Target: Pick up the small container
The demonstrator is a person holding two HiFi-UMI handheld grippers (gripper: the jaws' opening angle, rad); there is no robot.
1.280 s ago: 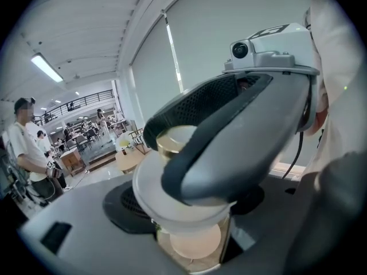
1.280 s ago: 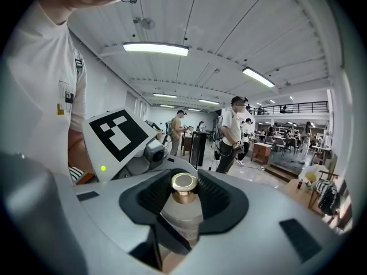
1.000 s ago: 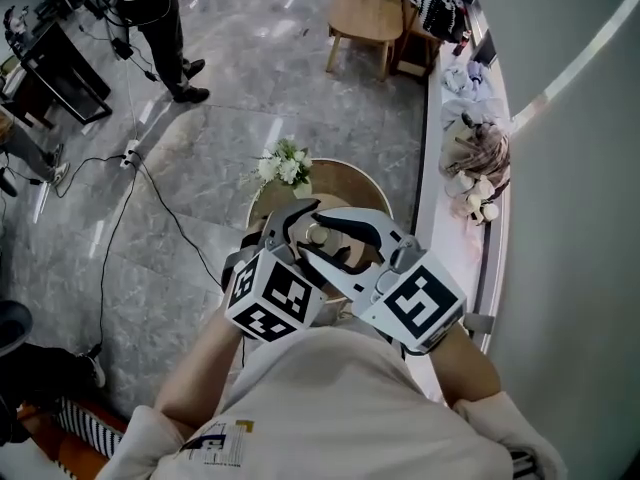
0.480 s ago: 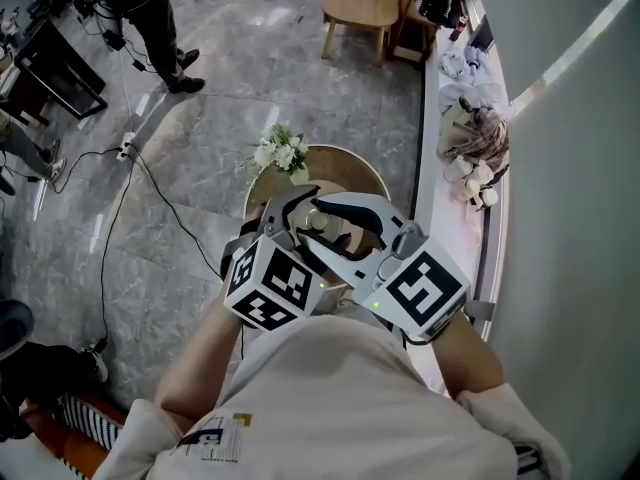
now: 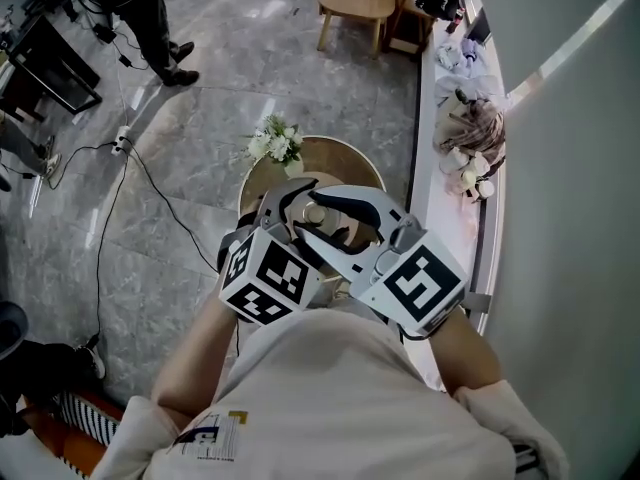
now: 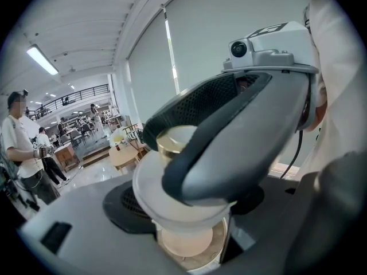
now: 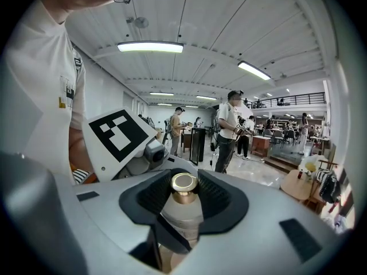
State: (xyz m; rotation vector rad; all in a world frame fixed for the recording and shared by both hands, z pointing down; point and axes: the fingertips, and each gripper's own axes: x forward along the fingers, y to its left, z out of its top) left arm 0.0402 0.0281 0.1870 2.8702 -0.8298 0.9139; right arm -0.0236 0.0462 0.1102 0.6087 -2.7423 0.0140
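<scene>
Your left gripper (image 6: pixel 186 239) and right gripper (image 7: pixel 184 199) sit close in front of your chest, jaws crossing each other. The small container (image 5: pixel 316 213), pale with a gold cap (image 7: pixel 184 182), is caught between both. Left jaws are clamped on its body; right jaws are closed in at the cap end. It hangs in the air between the two grippers.

Below and beyond the grippers is a round desk (image 5: pixel 355 163), with flowers (image 5: pixel 272 143) at its far left edge. The container is off the desk.

Judgement: the lift looks done, and you are in the holding step. The next move calls for a steady double grip and a level carry. If one gripper lets go, make sure the other bears the weight first.
</scene>
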